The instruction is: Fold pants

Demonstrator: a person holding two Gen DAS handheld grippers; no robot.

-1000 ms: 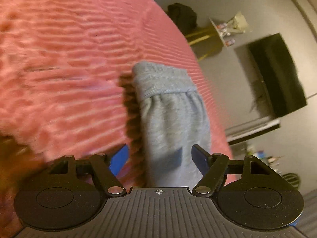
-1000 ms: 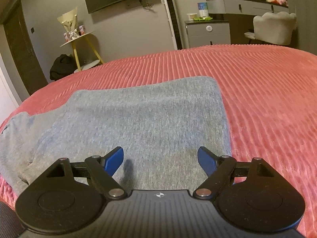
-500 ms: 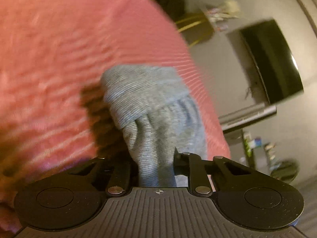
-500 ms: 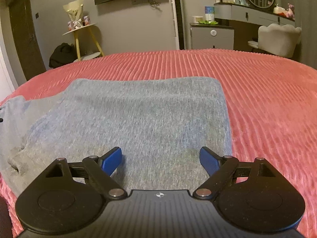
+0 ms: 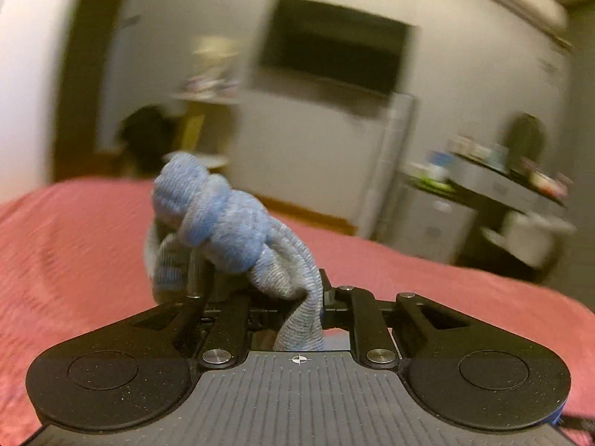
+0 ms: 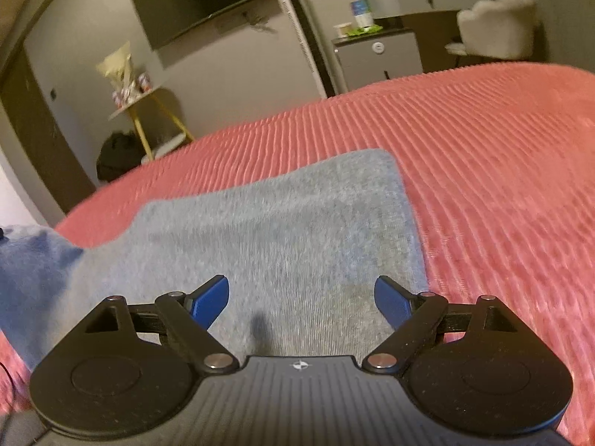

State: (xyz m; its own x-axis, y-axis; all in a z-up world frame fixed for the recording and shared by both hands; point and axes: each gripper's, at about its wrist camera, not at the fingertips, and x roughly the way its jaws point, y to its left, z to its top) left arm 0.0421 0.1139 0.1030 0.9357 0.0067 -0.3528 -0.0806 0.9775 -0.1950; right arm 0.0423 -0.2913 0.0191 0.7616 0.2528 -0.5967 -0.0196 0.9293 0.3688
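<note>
The grey pants [image 6: 282, 230] lie folded flat on the pink ribbed bedspread [image 6: 483, 148]. My right gripper [image 6: 301, 290] hovers open just above their near part, with nothing between its blue fingers. In the left wrist view, a bunched end of the pants [image 5: 223, 223] sticks up out of my left gripper [image 5: 260, 286], which is shut on the cloth and raised above the bedspread [image 5: 74, 241]. In the right wrist view this lifted end [image 6: 33, 260] shows at the far left edge. The left fingertips are mostly hidden by the cloth.
Beyond the bed stand a yellow-legged side table [image 6: 148, 111] with a black bag [image 6: 119, 156] beside it, a wall television [image 6: 200, 0], a tall white unit [image 6: 297, 33], a grey cabinet [image 6: 375, 59] and a pale chair [image 6: 494, 26].
My left gripper closed on the waistband end of the pants, rolled upright and lifted it off the bed. The right gripper stayed open over the folded part, tilting slightly.
</note>
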